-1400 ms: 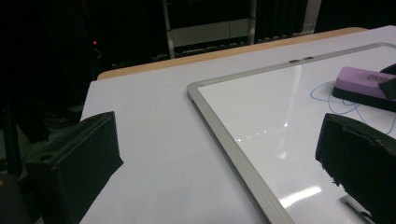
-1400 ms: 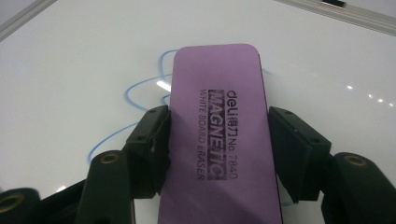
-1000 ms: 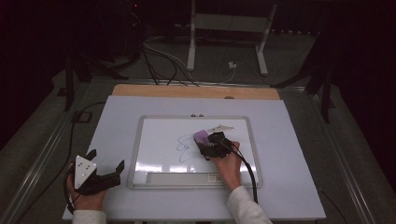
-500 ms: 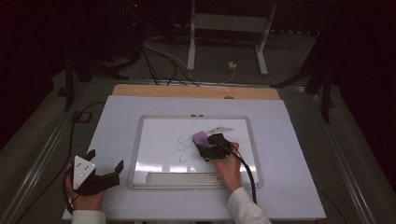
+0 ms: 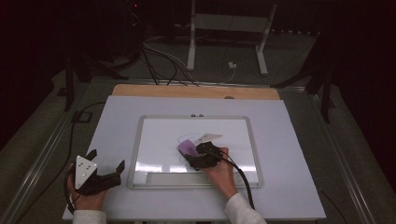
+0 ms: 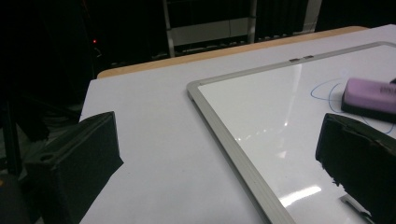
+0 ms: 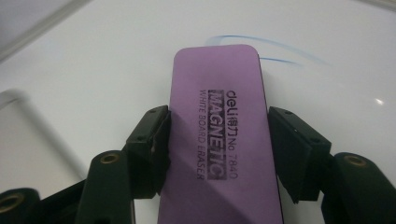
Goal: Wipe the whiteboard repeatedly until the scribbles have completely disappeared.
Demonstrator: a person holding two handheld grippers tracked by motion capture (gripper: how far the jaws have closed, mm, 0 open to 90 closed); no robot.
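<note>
A purple whiteboard eraser (image 5: 188,147) lies flat on the whiteboard (image 5: 140,154) in the middle of the table, at the edge of a blue scribble (image 5: 179,139). My right gripper (image 5: 195,155) is shut on it; in the right gripper view both jaws press the eraser's (image 7: 217,88) long sides around my right gripper (image 7: 217,140), with blue lines (image 7: 266,46) just beyond. My left gripper (image 5: 106,160) rests open on the table left of the board. In the left gripper view, my left gripper (image 6: 219,168) has its jaws wide apart with nothing between them, facing the board frame (image 6: 224,126) and the eraser (image 6: 369,93).
The white table mat (image 5: 289,140) reaches well beyond the board on every side. A wooden strip (image 5: 196,91) runs along the far edge. Behind it stand a white frame's legs (image 5: 191,42) and cables (image 5: 159,60) on the floor. A pen tray (image 5: 173,178) lines the board's near edge.
My right gripper has slid the eraser a little to the left and toward the person across the scribble. The left gripper has barely moved.
</note>
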